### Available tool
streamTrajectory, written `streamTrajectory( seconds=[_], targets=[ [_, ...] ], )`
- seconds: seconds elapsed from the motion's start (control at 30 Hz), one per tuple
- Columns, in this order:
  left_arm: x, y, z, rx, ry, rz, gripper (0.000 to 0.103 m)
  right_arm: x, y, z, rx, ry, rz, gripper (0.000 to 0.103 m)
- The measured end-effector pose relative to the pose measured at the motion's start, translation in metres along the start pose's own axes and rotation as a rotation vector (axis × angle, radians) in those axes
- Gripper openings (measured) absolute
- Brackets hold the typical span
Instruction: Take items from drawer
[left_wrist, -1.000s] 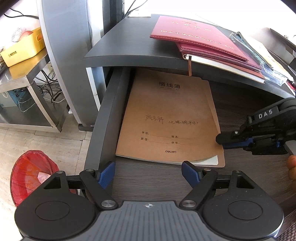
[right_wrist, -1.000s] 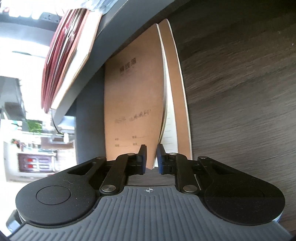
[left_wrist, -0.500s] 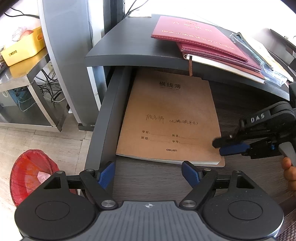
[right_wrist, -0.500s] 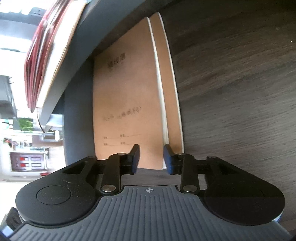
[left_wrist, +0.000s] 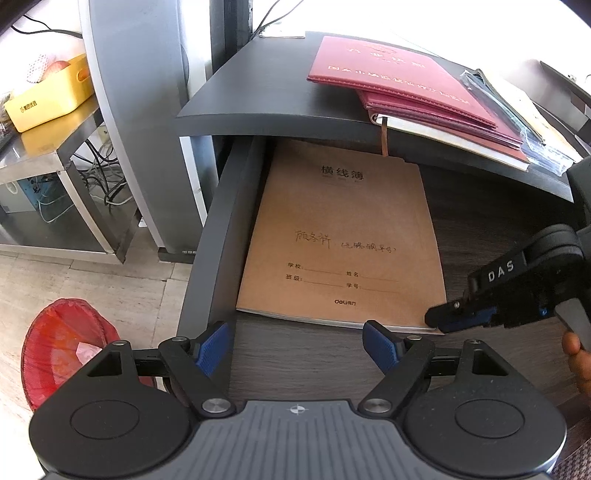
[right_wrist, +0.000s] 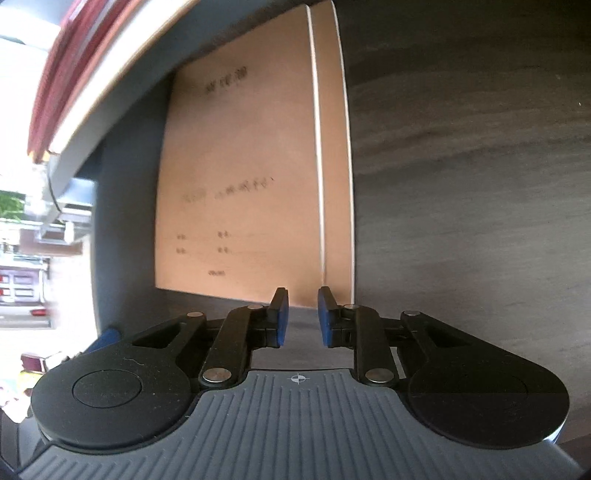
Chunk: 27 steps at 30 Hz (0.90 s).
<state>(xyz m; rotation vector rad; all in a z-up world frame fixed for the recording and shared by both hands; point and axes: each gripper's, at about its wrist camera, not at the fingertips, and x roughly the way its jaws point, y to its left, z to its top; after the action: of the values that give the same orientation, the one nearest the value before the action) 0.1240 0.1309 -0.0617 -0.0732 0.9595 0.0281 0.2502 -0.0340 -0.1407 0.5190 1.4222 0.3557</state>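
The left gripper (left_wrist: 297, 349) hovers spread at the front of the drawer (left_wrist: 218, 229) while the right gripper (left_wrist: 437, 320), jaws slightly parted, sits at the near right corner of the notebooks (left_wrist: 343, 240) lying flat inside, probably needing to slide under an edge and pinch; how many lie stacked is unclear.

Non-task items around the desk, left wrist view

Desktop (left_wrist: 258, 85) at 12 o'clock carries stacked maroon booklets (left_wrist: 402, 81) with a clear plastic sleeve (left_wrist: 517, 122) at 2 o'clock; a brown ribbon (left_wrist: 385, 136) hangs over the desktop edge. Yellow bin (left_wrist: 48, 99) at 10 o'clock sits on a steel shelf (left_wrist: 48, 162) with loose cables (left_wrist: 99, 173) beneath. Red-lined waste basket (left_wrist: 62, 347) stands on the tiled floor at 8 o'clock
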Motion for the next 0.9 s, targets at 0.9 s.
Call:
streamTrajectory(
  seconds=[0.9],
  targets=[
    [0.001,0.002,-0.003,-0.013,0.005,-0.001,0.079,-0.028,-0.043,-0.012,0.097,-0.128,0.229,0.027]
  ],
)
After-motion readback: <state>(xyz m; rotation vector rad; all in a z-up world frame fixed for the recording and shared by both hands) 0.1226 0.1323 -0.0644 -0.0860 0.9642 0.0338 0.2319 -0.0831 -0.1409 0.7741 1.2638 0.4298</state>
